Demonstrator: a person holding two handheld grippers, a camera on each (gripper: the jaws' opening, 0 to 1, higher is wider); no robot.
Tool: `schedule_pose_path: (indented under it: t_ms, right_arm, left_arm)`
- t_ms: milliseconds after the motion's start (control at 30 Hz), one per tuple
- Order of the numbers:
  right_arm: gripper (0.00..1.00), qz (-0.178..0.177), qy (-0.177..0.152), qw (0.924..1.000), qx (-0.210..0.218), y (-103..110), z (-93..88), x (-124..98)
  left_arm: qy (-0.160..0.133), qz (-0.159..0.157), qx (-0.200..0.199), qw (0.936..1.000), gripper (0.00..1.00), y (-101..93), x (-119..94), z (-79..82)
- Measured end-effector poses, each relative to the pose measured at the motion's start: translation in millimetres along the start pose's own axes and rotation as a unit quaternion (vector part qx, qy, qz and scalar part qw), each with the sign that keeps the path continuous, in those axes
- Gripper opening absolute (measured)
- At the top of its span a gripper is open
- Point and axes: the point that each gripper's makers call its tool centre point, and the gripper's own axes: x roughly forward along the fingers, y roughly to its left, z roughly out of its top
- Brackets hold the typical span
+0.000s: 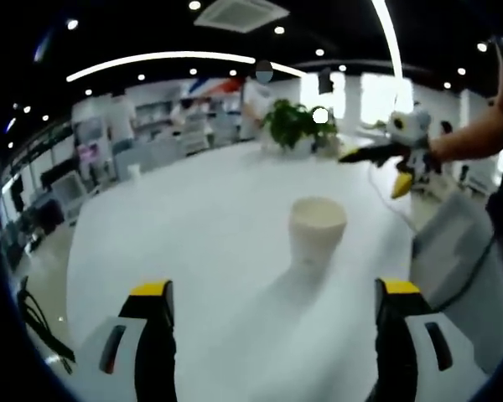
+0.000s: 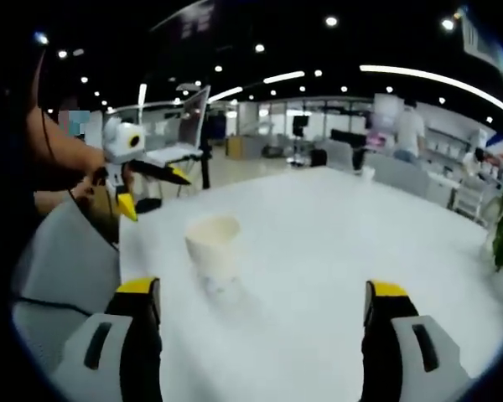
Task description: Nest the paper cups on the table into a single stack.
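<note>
White and plain, the paper cup (image 1: 318, 230) stands upright on the white table (image 1: 210, 218), mouth up; no writing on it can be read, and its inside cannot be seen. Nearer than the cup, the left gripper (image 1: 272, 301) has its yellow-tipped jaws spread wide with nothing between them. Beyond the cup to the right, the right gripper (image 1: 377, 159) hangs above the table. Farther behind the cup stands a potted plant (image 1: 295, 124). In the right gripper view, its jaws are wide apart and hold nothing.
</note>
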Motion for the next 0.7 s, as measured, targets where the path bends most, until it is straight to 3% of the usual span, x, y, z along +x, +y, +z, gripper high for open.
schedule_pose_path:
  t_ms: [267, 700]
  right_arm:
    - [0.95, 0.016, 0.009, 0.9998, -0.003, 8, -6.8, 19]
    - [0.74, 0.077, 0.042, 0.9957, -0.03, 34, -19.7, 62]
  left_arm:
    - [0.015, -0.022, 0.003, 0.9996, 0.93, -5.1, 21, -5.8]
    - [0.038, -0.091, 0.04, 0.9944, 0.78, -28.3, 65, -13.0]
